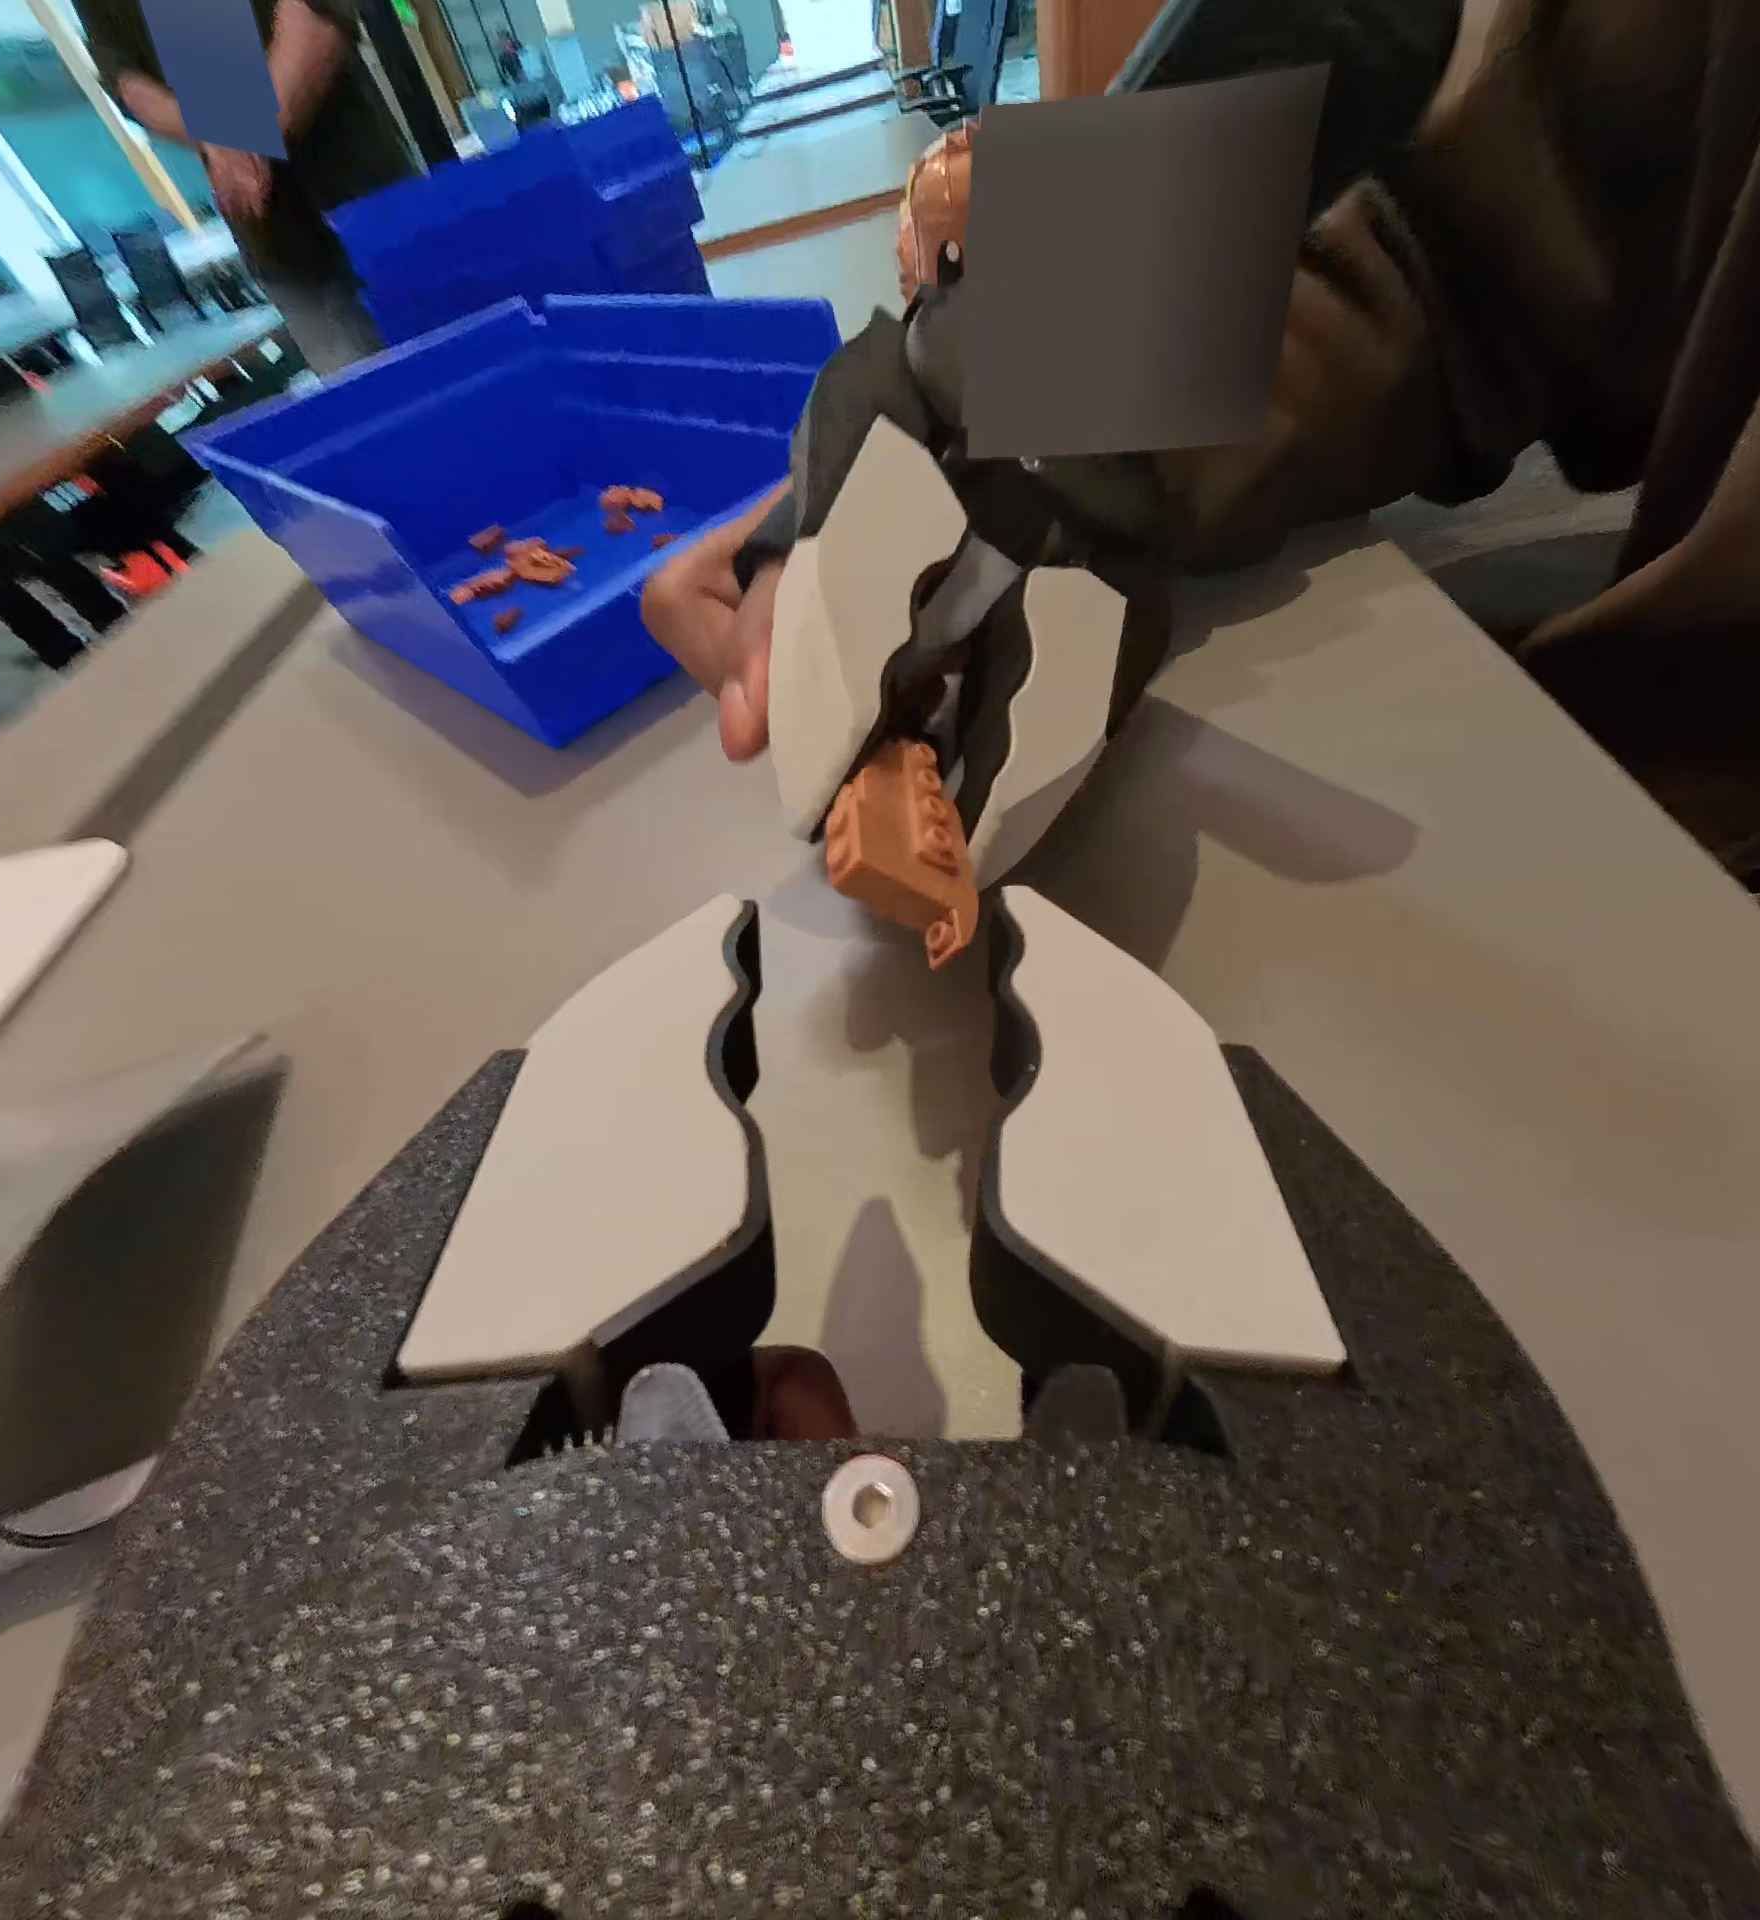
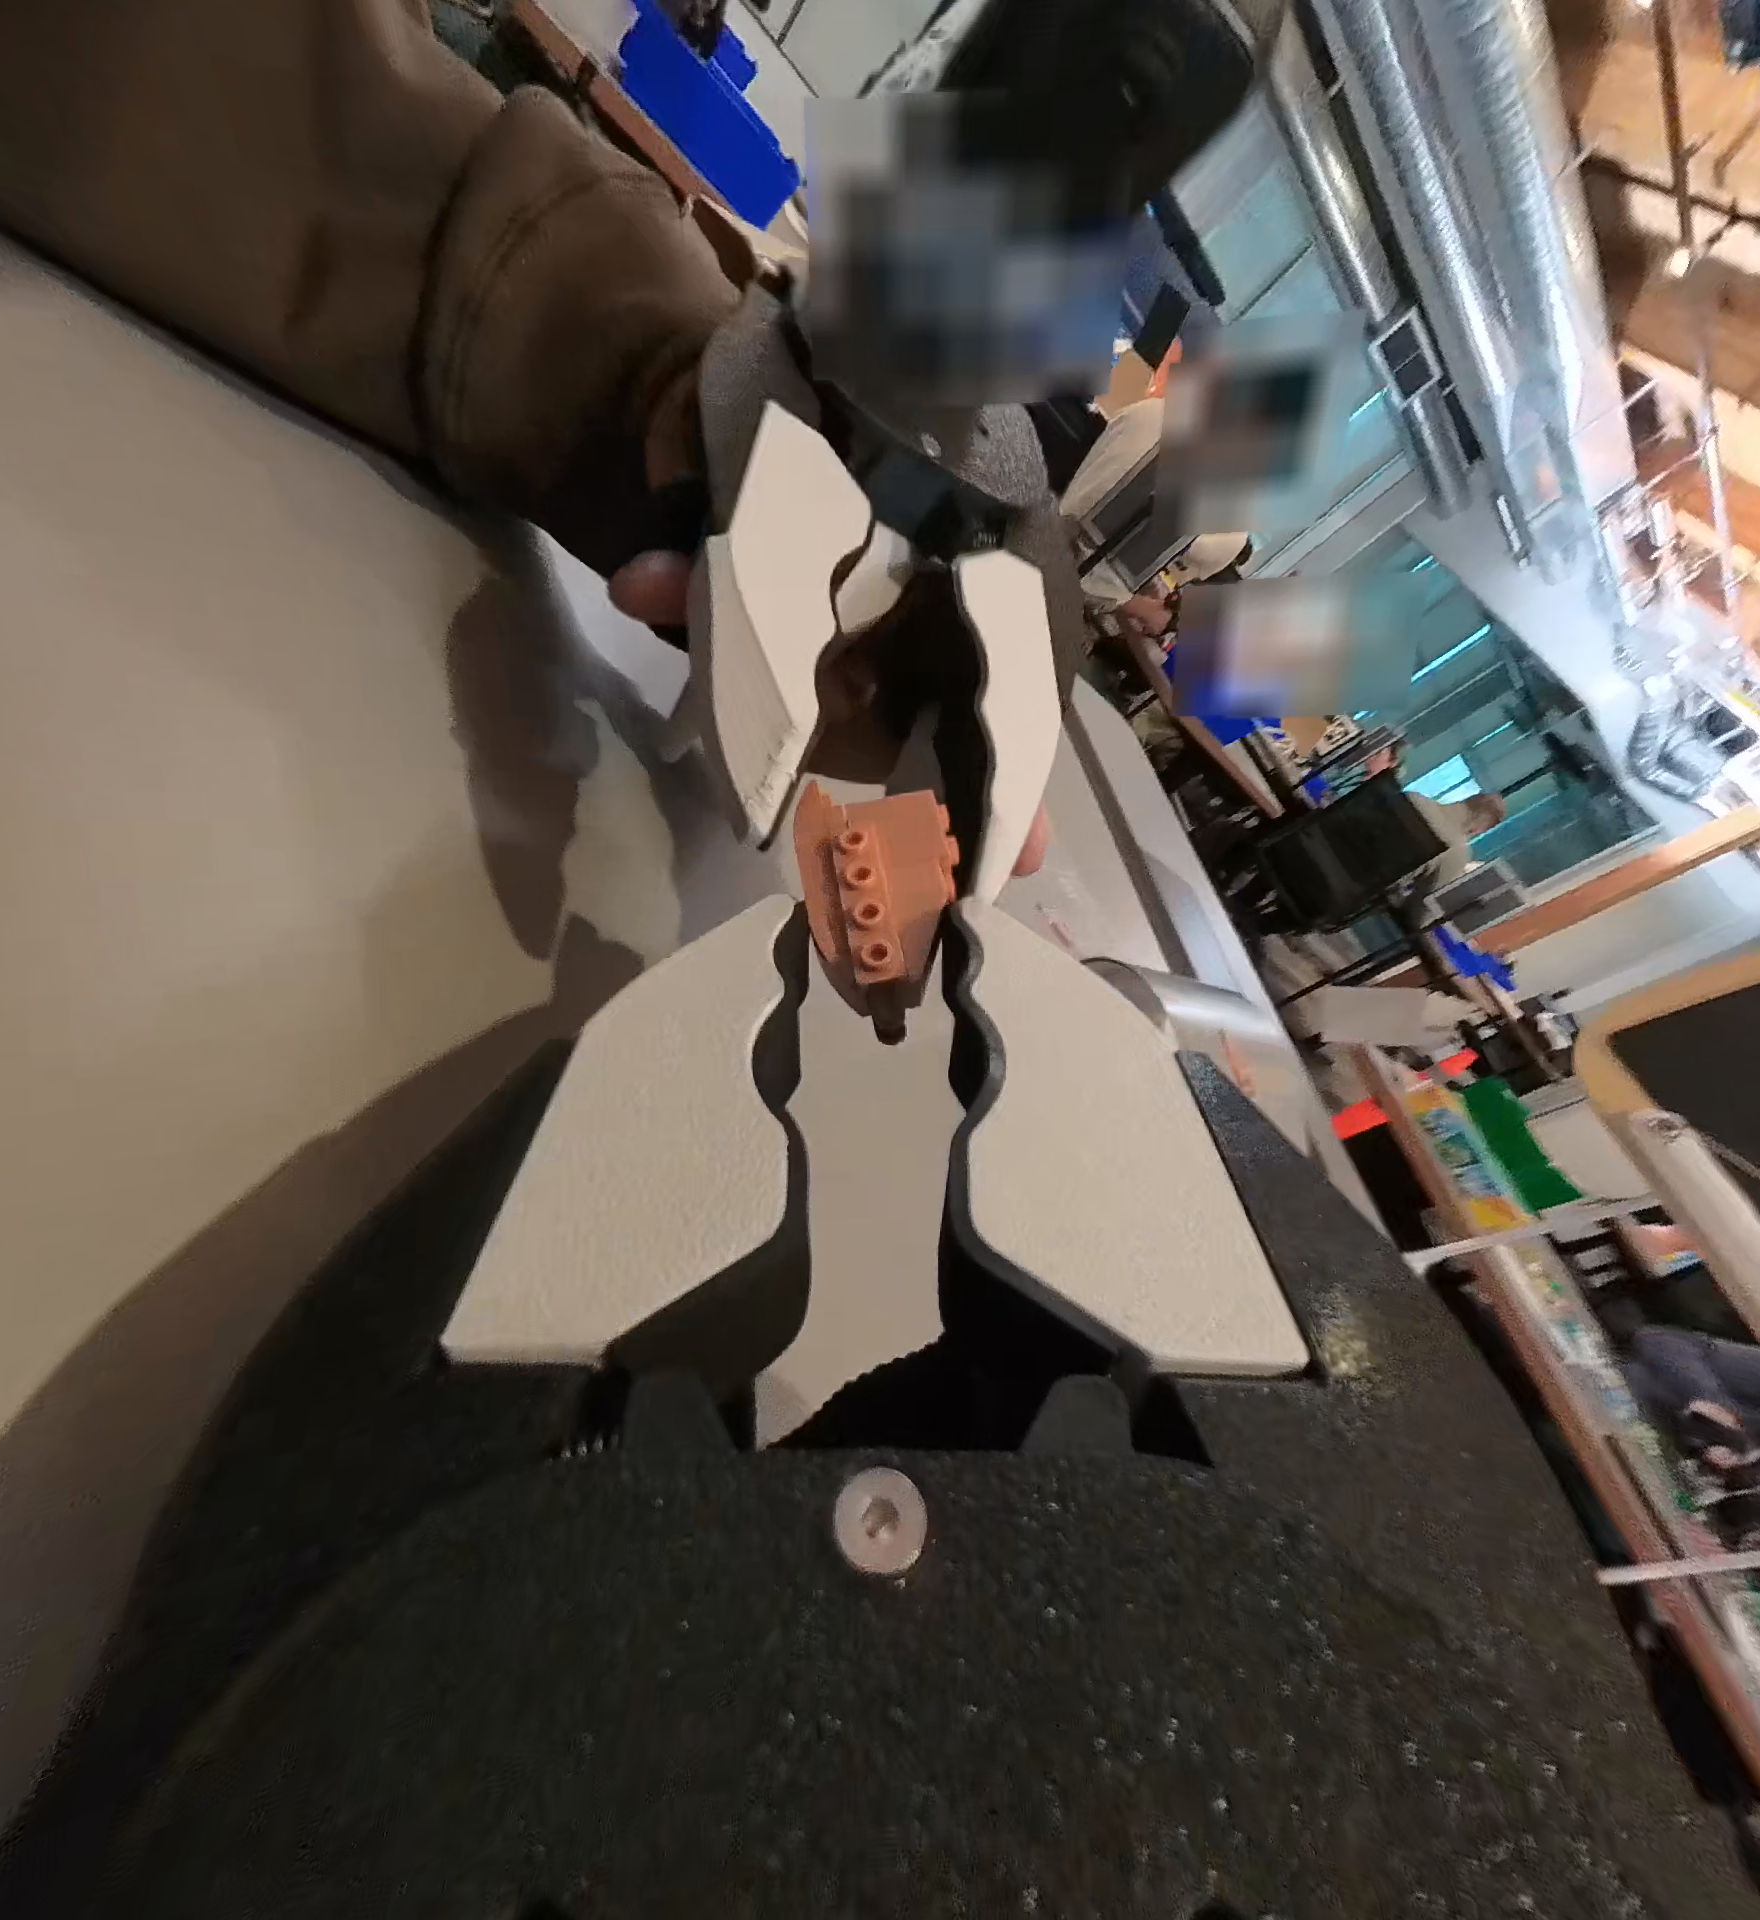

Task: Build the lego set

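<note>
Brown bricks are already joined into a small brick assembly point(image 1: 897, 847), with a row of studs along one face and a thin piece sticking out at one end. It is held in the air above the grey bench point(image 1: 1375, 1039), pinched between the tips of the right claw point(image 2: 871, 920), which is closed on it. The left claw point(image 1: 871, 914) faces it tip to tip with its fingers spread. It grips nothing, and the assembly's near end sits just beyond its tips. Whether those tips touch the bricks I cannot tell.

Ahead and to the left of the left claw stands a blue bin point(image 1: 336, 488) on the bench, with a scatter of loose pieces point(image 1: 533, 566) of the same brown on its floor.

My judgement is that the build is partly done: one small cluster is together, and a good number of pieces in the bin are not yet fitted. No finished model shows in either view.
</note>
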`<state>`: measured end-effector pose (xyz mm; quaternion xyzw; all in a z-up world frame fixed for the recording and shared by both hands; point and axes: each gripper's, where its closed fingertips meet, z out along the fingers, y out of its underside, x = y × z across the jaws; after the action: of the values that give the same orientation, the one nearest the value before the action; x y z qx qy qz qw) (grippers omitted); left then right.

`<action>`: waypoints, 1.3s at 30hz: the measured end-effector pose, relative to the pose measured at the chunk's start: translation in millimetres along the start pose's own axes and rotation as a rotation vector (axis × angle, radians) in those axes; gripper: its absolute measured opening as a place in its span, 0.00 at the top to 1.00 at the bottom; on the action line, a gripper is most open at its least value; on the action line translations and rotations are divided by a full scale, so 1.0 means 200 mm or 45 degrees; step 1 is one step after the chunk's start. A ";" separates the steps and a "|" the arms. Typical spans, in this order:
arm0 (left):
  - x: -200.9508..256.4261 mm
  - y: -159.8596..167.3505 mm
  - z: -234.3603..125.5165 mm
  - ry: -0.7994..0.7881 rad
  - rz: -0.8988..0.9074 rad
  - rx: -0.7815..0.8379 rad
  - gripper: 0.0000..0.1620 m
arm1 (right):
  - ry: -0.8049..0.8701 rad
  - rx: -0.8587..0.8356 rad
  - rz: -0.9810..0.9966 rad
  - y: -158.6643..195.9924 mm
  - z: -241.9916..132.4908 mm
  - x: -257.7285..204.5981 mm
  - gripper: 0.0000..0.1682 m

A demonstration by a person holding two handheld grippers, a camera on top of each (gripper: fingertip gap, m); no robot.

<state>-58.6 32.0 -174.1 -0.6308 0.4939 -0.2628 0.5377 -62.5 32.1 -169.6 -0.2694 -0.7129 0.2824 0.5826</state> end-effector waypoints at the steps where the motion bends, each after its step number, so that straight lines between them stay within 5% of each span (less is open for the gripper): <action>1: -0.01 -0.01 0.00 -0.026 0.046 0.005 0.74 | -0.008 -0.004 0.033 0.01 0.00 0.00 0.86; 19: 0.01 0.01 0.02 -0.112 0.340 -0.018 0.82 | -0.130 0.009 0.300 0.02 0.00 -0.02 0.86; 39: 0.06 0.01 0.02 0.020 0.201 0.008 0.82 | -0.192 0.009 0.258 0.00 0.00 -0.06 0.86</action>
<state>-50.5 23.8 -178.9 -0.5861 0.5455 -0.2262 0.5548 -59.9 23.0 -178.5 -0.3158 -0.7227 0.3618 0.4970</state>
